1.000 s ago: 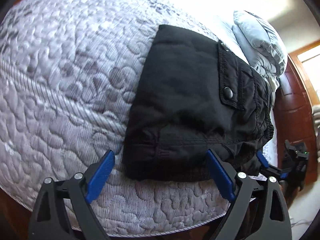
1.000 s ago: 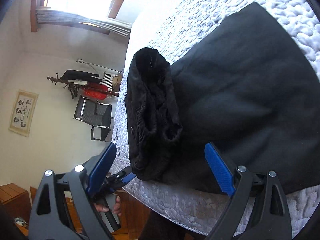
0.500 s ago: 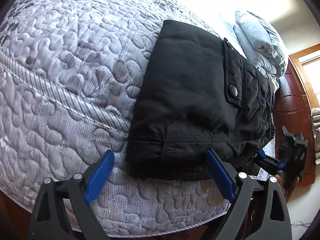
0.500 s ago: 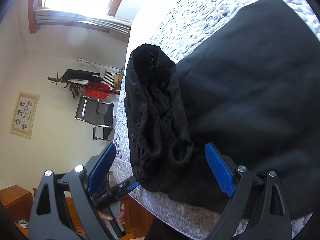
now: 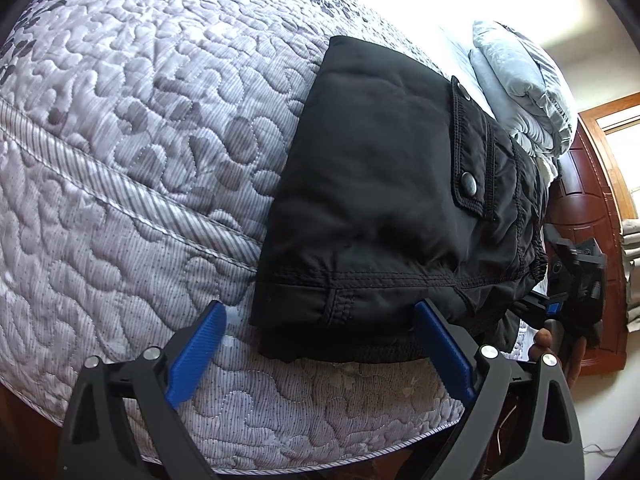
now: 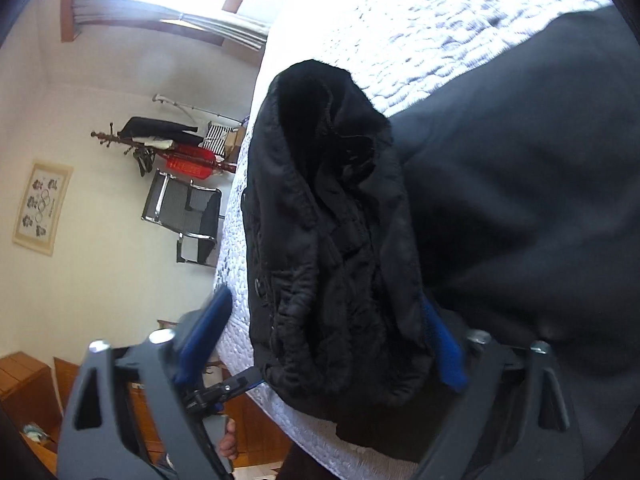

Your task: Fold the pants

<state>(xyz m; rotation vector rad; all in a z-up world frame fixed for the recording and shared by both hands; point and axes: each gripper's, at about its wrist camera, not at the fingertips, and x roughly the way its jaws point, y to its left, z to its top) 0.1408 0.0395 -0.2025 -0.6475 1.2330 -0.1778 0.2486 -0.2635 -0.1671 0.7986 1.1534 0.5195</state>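
The black pants (image 5: pixel 384 200) lie folded into a thick stack on the quilted grey mattress (image 5: pixel 140 120), near its edge, with a snap pocket flap on top. My left gripper (image 5: pixel 320 344) is open, its jaws either side of the stack's near corner. In the right wrist view the pants' bunched waistband end (image 6: pixel 332 240) fills the centre. My right gripper (image 6: pixel 328 340) is open with that end between its blue pads, nothing clamped. Each gripper shows in the other's view: the right one (image 5: pixel 560 300) and the left one (image 6: pixel 224 392).
Folded grey bedding (image 5: pixel 520 88) lies at the head of the bed. A dark wooden door (image 5: pixel 588 220) stands beyond the bed. A chair (image 6: pixel 188 216), a coat rack with clothes (image 6: pixel 168 144) and a wooden cabinet (image 6: pixel 24 380) stand across the room.
Both grippers have moved in closer to the folded pants. The right gripper now has the waistband end between its open jaws. The pants have not shifted.
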